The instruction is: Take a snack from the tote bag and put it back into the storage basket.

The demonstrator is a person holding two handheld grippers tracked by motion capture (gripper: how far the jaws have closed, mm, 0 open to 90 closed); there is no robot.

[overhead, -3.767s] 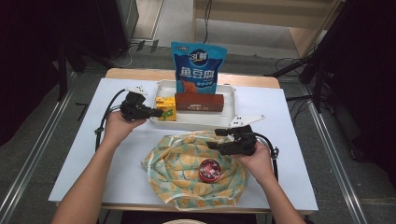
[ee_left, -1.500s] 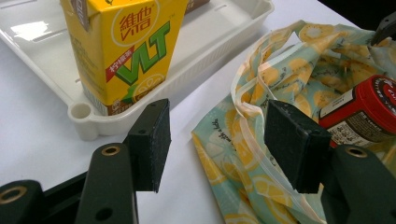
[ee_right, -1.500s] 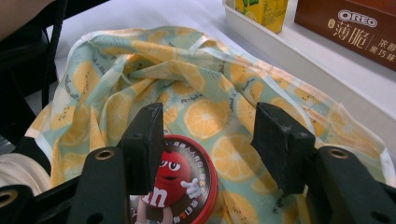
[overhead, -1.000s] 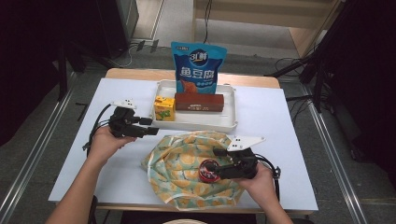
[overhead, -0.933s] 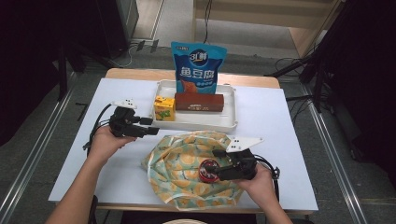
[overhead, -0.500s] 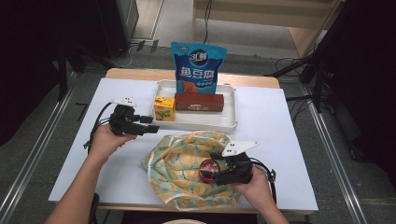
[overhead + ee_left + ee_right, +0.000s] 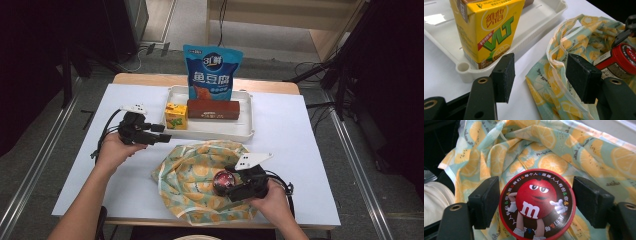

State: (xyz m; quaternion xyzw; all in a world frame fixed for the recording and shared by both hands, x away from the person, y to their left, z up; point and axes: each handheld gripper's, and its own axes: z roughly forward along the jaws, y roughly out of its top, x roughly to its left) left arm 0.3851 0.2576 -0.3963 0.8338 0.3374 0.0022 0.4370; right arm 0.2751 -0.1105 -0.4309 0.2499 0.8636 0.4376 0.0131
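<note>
The left gripper (image 7: 159, 138) is above bare white table (image 7: 310, 135), jaws wide apart with nothing between them, just beside the tray's (image 7: 245, 134) near left corner; a yellow drink box (image 7: 176, 115) stands in that corner, touching the brown box (image 7: 213, 109); a blue bag (image 7: 212, 73) stands behind; the fruit cloth (image 7: 192, 180) reaches the table's front edge; the right gripper (image 7: 231, 187) has its jaws around the red candy tub (image 7: 537, 205) on the cloth, left pad touching, right pad with a small gap.

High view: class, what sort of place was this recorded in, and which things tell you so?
Probably a lab or workshop recording station, not a home: a white-topped table on a bare grey floor, loose cables behind it, and snack goods staged in a white tray.
</note>
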